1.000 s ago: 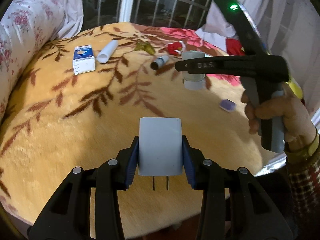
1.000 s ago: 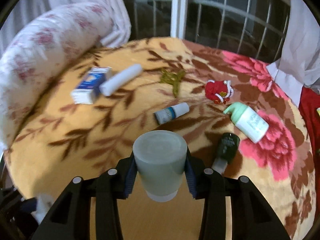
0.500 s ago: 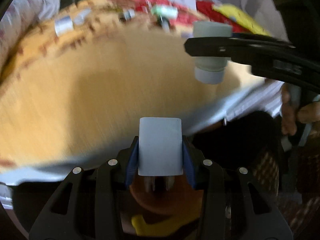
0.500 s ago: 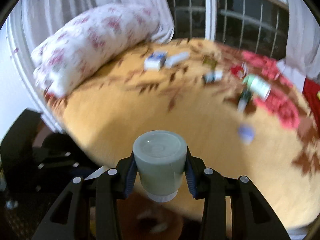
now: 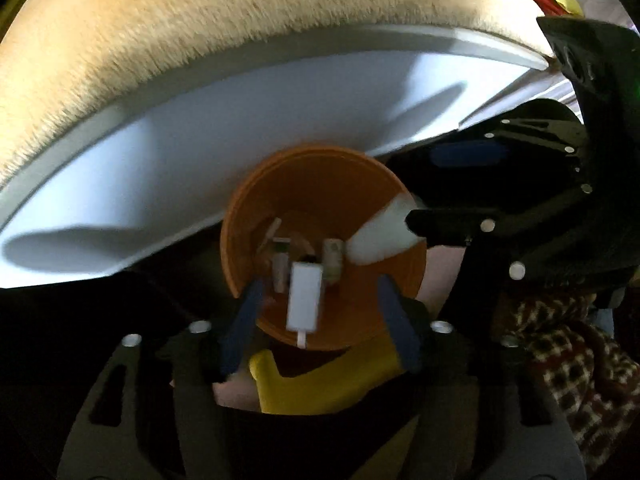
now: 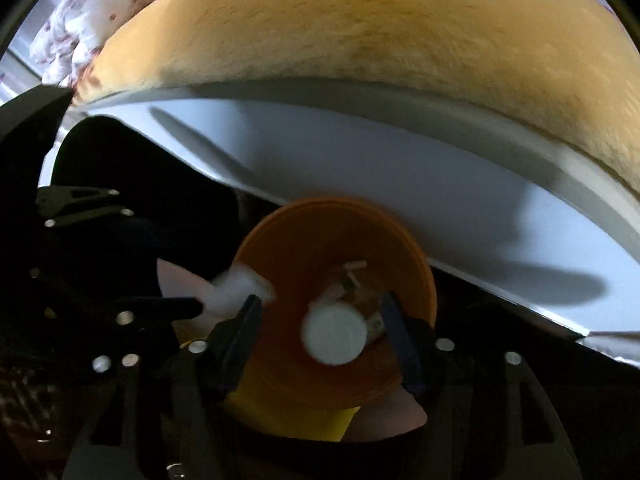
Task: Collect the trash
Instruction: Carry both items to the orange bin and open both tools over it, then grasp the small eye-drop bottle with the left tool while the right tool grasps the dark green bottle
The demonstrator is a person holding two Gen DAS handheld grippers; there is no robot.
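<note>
Both grippers point steeply down over the orange bin (image 5: pixel 320 184), fingers just spread. The white plug adapter (image 5: pixel 305 295) drops prongs-toward-camera from the left gripper (image 5: pixel 320 316). The capped bottle (image 6: pixel 335 334) falls end-on from the right gripper (image 6: pixel 320 332).

Strong fisheye bending in both wrist views, with black corners and curved edges. Bright, warm light on the fuzzy orange-yellow blanket (image 5: pixel 200 40) and the pale grey-white bed side panel (image 5: pixel 240 148), crossed by long soft shadows. Deep darkness below, swallowing the floor and the black gripper frames. Dimly lit inside the round orange plastic bin (image 5: pixel 320 184). Motion blur on the small white rectangular plug adapter (image 5: pixel 305 296) and the white round-ended bottle (image 6: pixel 335 334), both smeared; fine detail lost.
</note>
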